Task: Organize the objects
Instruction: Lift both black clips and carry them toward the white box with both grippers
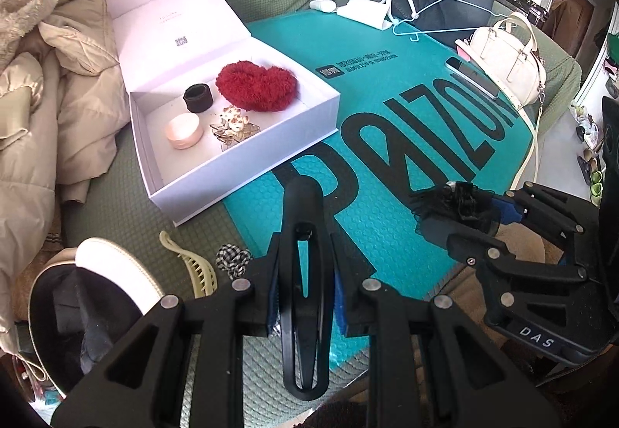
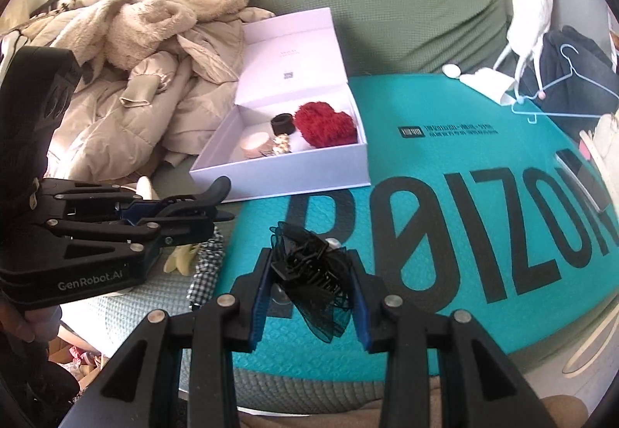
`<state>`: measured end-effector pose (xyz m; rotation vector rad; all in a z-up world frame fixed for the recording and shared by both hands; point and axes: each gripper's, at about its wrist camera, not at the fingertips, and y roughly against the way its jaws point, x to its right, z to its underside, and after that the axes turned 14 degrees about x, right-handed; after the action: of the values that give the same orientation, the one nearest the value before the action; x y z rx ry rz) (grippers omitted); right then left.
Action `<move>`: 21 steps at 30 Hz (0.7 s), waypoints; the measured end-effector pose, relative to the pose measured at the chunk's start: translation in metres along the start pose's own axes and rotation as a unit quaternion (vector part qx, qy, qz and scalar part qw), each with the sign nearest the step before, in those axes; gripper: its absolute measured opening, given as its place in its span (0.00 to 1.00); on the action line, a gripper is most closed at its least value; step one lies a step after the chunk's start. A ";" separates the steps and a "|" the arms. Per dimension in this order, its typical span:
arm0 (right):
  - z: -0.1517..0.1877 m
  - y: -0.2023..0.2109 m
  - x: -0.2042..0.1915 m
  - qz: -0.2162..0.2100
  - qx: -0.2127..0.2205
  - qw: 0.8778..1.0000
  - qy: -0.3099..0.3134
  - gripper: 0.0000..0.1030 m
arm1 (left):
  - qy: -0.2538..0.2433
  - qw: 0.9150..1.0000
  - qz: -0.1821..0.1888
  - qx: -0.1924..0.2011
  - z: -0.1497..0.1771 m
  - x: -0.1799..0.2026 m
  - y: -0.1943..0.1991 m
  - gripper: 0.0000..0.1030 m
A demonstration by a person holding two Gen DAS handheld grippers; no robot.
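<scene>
Grip comes first here, since both hands carry a load. The left gripper (image 1: 305,296) has its jaws drawn nearly together on a long black oval plastic hair clip (image 1: 303,273), pinched across the middle with both ends free; that hold looks balanced, though the slim clip could swivel if tipped quickly. At three o'clock in the left wrist view, the right gripper (image 2: 311,296) stands a little wider, its blue pads pressing a black claw clip trimmed with sheer black mesh (image 2: 309,273). The mesh is soft, so the claw's hard body should bear the pressure.

Just beyond the grippers, on the green quilted sofa cover (image 1: 154,203), a cream comb-shaped clip (image 1: 193,265) and a black-and-white checked fabric tie (image 1: 232,259) lie at about nine o'clock, not yet collected. The teal bubble-padded mailer with large dark lettering (image 1: 387,141) spreads ahead.

Farther, at eleven o'clock, sits the open white cardboard box with its lid standing up (image 1: 240,157). Inside are a fluffy red heart-shaped piece (image 1: 257,85), a black band (image 1: 198,97), a round pink tin (image 1: 183,130) and a gold pearl-studded clip (image 1: 234,126). The near left corner of the floor looks bare, so I judge that the best landing place. Each gripper should clear the front wall, descend low over that corner, and let go one at a time to avoid colliding.
</scene>
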<state>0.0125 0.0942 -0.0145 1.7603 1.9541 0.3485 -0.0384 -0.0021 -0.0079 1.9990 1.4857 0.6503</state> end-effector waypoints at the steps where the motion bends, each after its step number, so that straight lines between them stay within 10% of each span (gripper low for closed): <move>1: -0.001 0.003 -0.004 0.000 0.002 1.000 0.005 0.35 | 0.000 1.000 0.000 0.003 0.000 0.000 0.005 0.20; 21: -0.035 0.004 -0.017 -0.026 0.000 0.999 0.025 0.35 | -0.011 1.000 0.007 0.019 -0.027 -0.015 0.028 0.20</move>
<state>-0.0009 0.0827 0.0208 1.7129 2.0299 0.3790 -0.0408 -0.0195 0.0301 2.0403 1.4840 0.6068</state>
